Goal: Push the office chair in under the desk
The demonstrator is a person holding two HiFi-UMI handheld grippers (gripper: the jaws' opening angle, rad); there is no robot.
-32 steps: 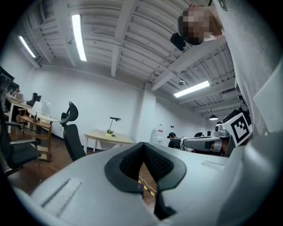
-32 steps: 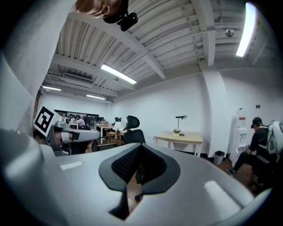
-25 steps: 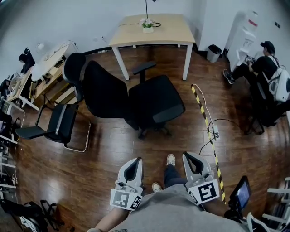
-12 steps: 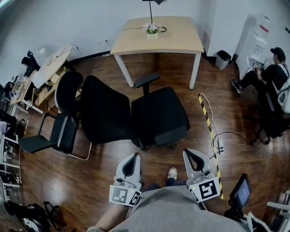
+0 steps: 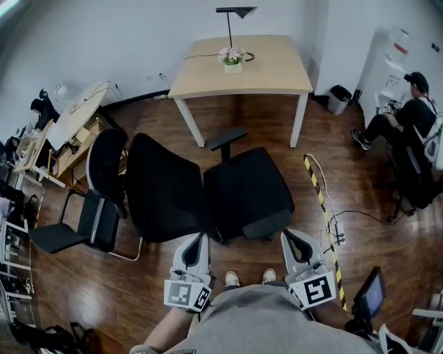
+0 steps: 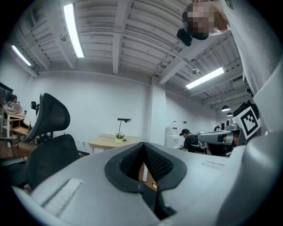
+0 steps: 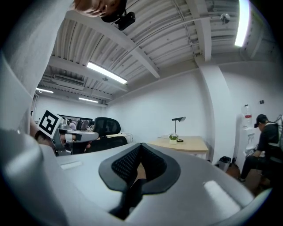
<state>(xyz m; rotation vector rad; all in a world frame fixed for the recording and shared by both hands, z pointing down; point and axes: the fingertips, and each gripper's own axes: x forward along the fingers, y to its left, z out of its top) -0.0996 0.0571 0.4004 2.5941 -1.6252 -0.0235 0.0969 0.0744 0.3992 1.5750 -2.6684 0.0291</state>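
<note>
A black office chair (image 5: 208,187) stands on the wood floor, its seat toward the right and its mesh back and headrest toward the left. Beyond it is a light wooden desk (image 5: 270,66) with white legs, a small potted plant (image 5: 232,59) and a black lamp (image 5: 234,14). My left gripper (image 5: 196,240) is shut and empty, just short of the chair's near edge. My right gripper (image 5: 292,238) is shut and empty too, beside the seat's near right corner. The chair's headrest (image 6: 52,117) and the desk (image 6: 116,142) show in the left gripper view, the desk (image 7: 182,143) also in the right gripper view.
A second black chair (image 5: 76,221) on a chrome sled frame stands at the left. A yellow-black striped cable cover (image 5: 320,200) runs along the floor at the right. A person (image 5: 408,104) sits at the far right near a bin (image 5: 339,98). A cluttered white table (image 5: 73,114) is at the left.
I have stepped forward toward the chair and desk. Both grippers have come closer to the chair's near edge, and both stayed shut.
</note>
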